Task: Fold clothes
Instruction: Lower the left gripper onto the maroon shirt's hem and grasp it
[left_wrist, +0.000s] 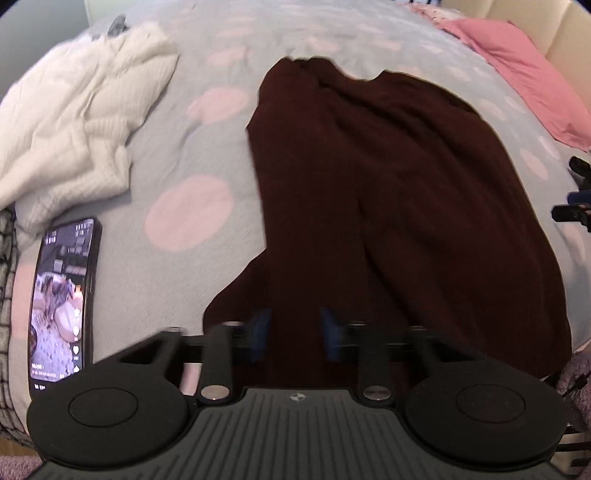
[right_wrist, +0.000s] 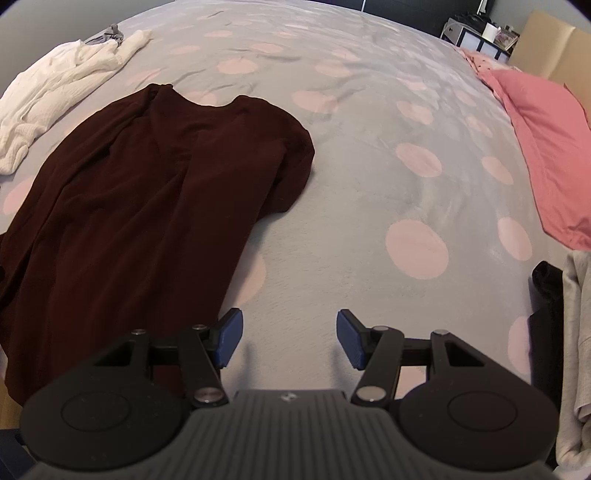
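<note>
Gripping risk first: maroon garment (right_wrist: 147, 206) lies flat mid-bed, near hem under my left gripper (left_wrist: 293, 328), jaws narrowed over cloth; pinch unclear through blur. Right gripper (right_wrist: 290, 338) spread over bare duvet (right_wrist: 369, 184) beside garment. Shallow bite slips; too deep snags duvet.

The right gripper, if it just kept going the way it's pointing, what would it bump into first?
Most likely the spotted bedspread: the right gripper stands open over bare cover, tilted down at it. The dark maroon garment lies just off to its left, apparently outside that line, though depth is hard to judge.
</note>
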